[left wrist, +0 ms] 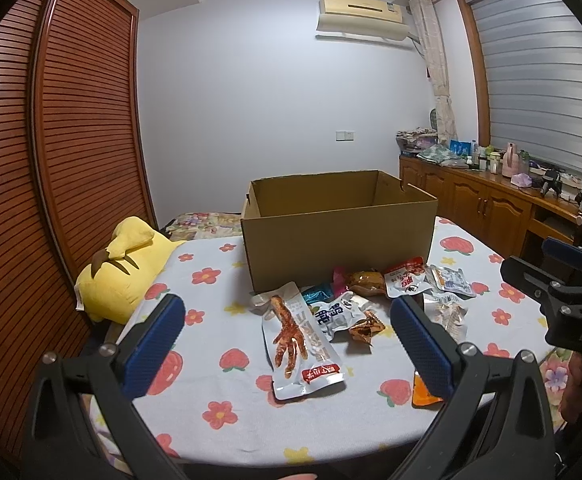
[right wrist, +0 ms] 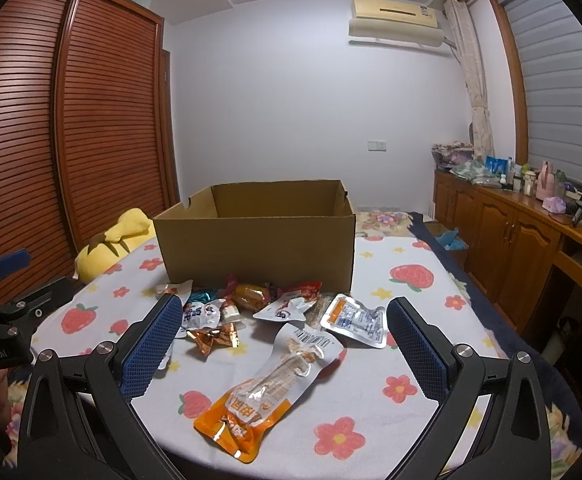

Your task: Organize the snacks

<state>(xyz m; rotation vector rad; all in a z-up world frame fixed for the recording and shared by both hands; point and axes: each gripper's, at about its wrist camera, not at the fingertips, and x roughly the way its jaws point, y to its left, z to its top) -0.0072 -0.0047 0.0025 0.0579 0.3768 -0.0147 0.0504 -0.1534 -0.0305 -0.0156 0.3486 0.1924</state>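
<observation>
Partly, the left gripper's fingers (left wrist: 419, 344) hide an orange packet (left wrist: 425, 396).

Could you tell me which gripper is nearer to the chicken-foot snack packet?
Left. The left gripper hangs open right over the chicken-foot packet; the right gripper is off to its right, over the orange packet.

Two wrist fisheyes, low over the tabletop (left wrist: 219, 380), both facing the far wall.
Left view sits left of the cardboard box (left wrist: 337, 248), right view to its right; each looks forward past its own gripper. Shared: box, snack pile (right wrist: 251, 312), wardrobe, air conditioner; each catches the other gripper at its edge.
</observation>
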